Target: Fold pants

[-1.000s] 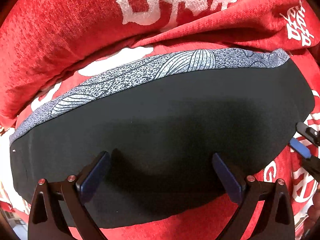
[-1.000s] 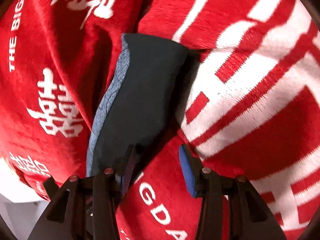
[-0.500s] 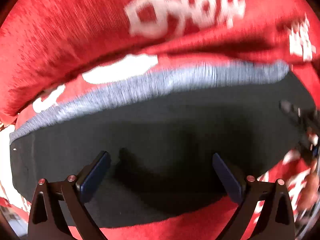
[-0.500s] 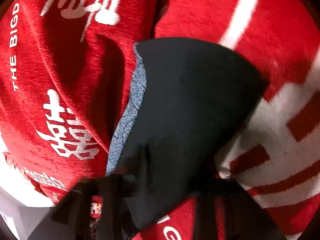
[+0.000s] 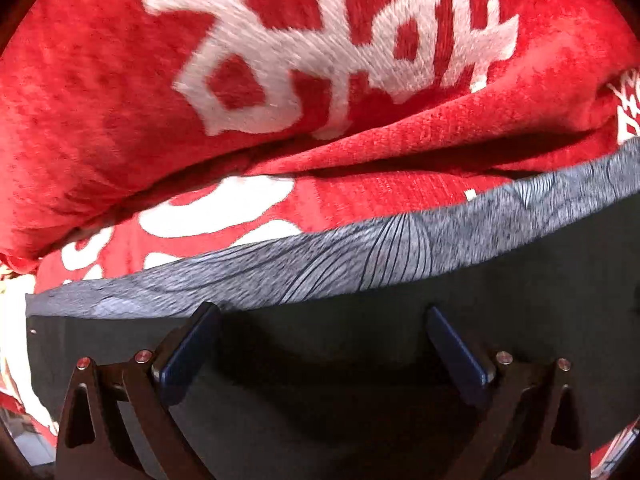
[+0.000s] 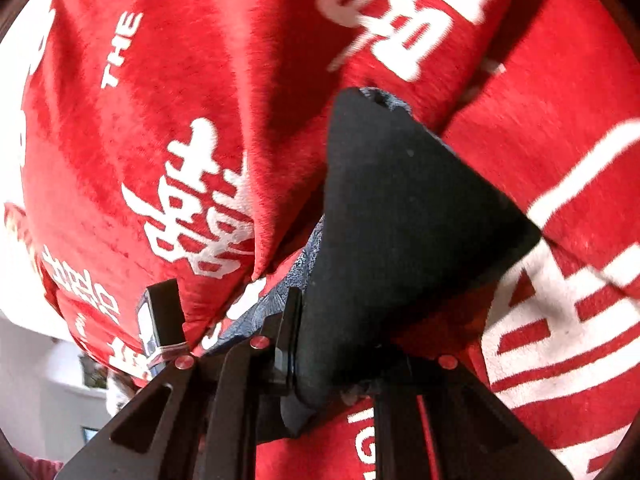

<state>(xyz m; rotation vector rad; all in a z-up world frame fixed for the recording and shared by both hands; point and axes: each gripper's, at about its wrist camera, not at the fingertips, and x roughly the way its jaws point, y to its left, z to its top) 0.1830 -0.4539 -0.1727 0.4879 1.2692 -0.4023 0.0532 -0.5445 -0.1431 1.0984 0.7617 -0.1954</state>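
Right gripper (image 6: 320, 364) has just closed, pinching the pants (image 6: 400, 216) corner; left gripper (image 5: 320, 344) hovers spread over them. Carrying that corner across evenly keeps the fold neat, probably.

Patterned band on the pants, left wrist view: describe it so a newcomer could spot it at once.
A red blanket with big white characters covers the whole surface. Across it lie the dark pants. The patterned band edges their far side: a grey-blue strip with fine black fan-like lines, the only patterned fabric between plain dark cloth and red.
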